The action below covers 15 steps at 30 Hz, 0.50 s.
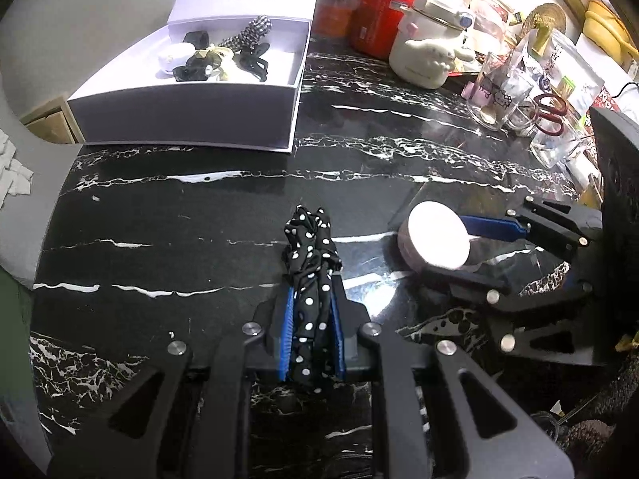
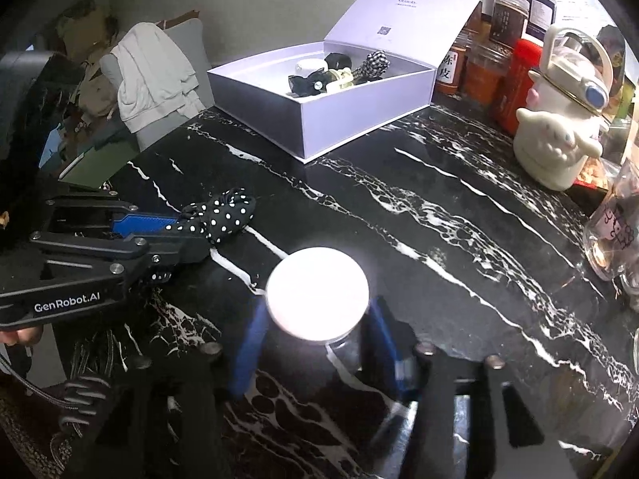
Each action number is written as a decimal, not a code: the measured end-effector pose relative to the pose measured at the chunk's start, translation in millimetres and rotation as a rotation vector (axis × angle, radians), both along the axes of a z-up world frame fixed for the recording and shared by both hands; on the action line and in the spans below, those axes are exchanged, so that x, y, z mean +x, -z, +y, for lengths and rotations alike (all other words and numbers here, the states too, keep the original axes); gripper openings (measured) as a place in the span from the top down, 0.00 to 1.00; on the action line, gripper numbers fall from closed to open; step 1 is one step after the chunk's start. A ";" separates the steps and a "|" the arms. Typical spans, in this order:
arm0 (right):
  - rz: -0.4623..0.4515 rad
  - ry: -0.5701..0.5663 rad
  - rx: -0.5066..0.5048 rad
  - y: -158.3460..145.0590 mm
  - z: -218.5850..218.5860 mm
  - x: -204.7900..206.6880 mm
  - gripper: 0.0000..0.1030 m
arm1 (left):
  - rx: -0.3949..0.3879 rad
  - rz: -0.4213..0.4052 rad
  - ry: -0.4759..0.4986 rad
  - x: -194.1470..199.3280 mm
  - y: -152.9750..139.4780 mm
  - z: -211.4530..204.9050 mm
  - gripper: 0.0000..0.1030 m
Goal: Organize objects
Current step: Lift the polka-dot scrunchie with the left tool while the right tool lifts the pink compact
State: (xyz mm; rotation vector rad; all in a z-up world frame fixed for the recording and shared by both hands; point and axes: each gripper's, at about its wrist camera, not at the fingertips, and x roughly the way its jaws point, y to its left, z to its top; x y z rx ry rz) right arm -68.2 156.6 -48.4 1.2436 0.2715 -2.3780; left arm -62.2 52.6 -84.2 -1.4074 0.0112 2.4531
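Observation:
My left gripper (image 1: 313, 291) is shut on a black hair band with white dots (image 1: 309, 247), low over the black marble table (image 1: 199, 239). The right wrist view shows that gripper (image 2: 187, 235) at the left with the band (image 2: 223, 215) sticking out of it. My right gripper (image 2: 317, 311) straddles a small jar with a white lid (image 2: 317, 291), its blue pads (image 2: 249, 339) against the jar's sides. The left wrist view has this jar (image 1: 437, 239) at the right, between the right gripper's fingers (image 1: 459, 251). An open white box (image 1: 187, 107) (image 2: 359, 119) at the back holds several hair accessories.
A cream character kettle (image 1: 431, 44) (image 2: 559, 135), a red tin (image 1: 379, 12) and spice jars (image 2: 503, 20) line the far edge. Glass mugs (image 1: 499, 95) and red scissors (image 1: 553, 113) crowd the right. A chair draped with white cloth (image 2: 155, 76) stands beyond the table's left edge.

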 end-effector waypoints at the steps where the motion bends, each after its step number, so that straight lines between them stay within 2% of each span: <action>1: 0.000 -0.001 0.002 0.2 -0.5 0.2 0.51 | -0.001 -0.002 0.002 -0.3 0.3 0.0 0.85; 8: 0.005 -0.008 0.008 -1.6 -1.8 1.0 0.51 | -0.006 -0.005 0.004 -0.4 0.2 -0.8 0.85; 15: 0.044 -0.032 0.013 -15.7 -7.1 -0.7 0.51 | -0.029 0.000 -0.010 -4.0 -7.1 -5.3 0.85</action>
